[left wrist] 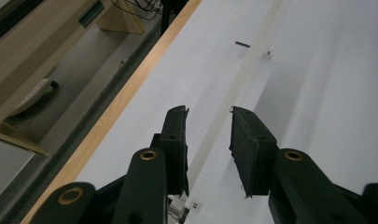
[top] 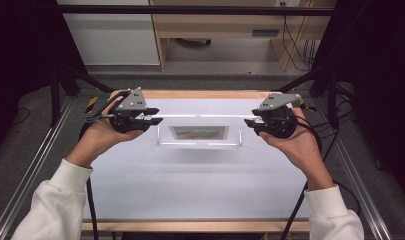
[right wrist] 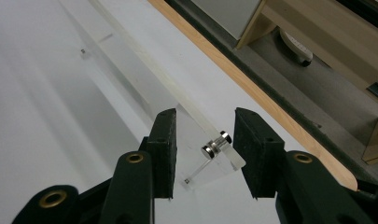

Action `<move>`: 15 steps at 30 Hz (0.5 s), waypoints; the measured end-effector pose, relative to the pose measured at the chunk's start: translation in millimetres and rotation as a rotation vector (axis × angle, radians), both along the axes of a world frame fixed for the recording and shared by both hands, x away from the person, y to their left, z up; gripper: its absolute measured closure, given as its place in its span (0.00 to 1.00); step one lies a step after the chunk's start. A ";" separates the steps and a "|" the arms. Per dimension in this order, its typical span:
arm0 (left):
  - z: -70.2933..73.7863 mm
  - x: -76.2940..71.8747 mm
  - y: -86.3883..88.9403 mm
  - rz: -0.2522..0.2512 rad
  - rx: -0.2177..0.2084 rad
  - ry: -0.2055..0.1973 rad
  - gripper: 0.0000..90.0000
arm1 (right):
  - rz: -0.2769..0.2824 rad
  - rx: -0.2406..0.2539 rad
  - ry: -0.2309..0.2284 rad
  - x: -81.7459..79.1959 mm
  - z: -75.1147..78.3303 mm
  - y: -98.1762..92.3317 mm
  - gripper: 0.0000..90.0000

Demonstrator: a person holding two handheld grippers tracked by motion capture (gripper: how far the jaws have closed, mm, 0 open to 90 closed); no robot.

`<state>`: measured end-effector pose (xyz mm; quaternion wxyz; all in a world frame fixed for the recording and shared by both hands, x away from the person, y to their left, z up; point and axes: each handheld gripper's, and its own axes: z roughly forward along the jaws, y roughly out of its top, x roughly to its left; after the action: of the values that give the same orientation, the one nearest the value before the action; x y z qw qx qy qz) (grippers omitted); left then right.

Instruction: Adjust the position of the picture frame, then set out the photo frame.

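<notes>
A clear acrylic picture frame (top: 199,132) holding a small photo stands upright in the middle of the white table (top: 190,185). My left gripper (top: 155,120) sits at the frame's left end and my right gripper (top: 250,122) at its right end, both turned inward. In the left gripper view the frame's top edge (left wrist: 238,79) runs between the jaws of the left gripper (left wrist: 209,114) with a gap on each side. In the right gripper view the frame's corner and its metal stud (right wrist: 215,143) lie between the jaws of the right gripper (right wrist: 204,114), untouched by either pad.
The table's wooden far edge (top: 205,94) lies just behind the frame. Metal rails (top: 35,165) run along both sides of the table. Wooden furniture (top: 230,25) and cables stand on the floor beyond. Black cables (top: 92,210) trail from both grippers toward the near edge.
</notes>
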<state>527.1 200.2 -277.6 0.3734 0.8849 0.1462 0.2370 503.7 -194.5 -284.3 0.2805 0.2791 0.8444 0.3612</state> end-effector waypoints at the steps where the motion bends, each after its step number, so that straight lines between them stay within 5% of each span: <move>1: 0.2 0.5 -0.2 0.001 -0.001 0.002 0.73 | 0.001 0.001 -0.003 0.6 0.0 -0.1 0.67; 15: 6.4 20.7 -1.9 0.022 0.002 0.013 0.72 | -0.019 0.015 0.004 20.2 4.3 -0.6 0.66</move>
<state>547.7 198.3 -271.2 0.3686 0.8852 0.1584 0.2355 523.9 -195.1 -280.0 0.2801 0.2898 0.8395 0.3645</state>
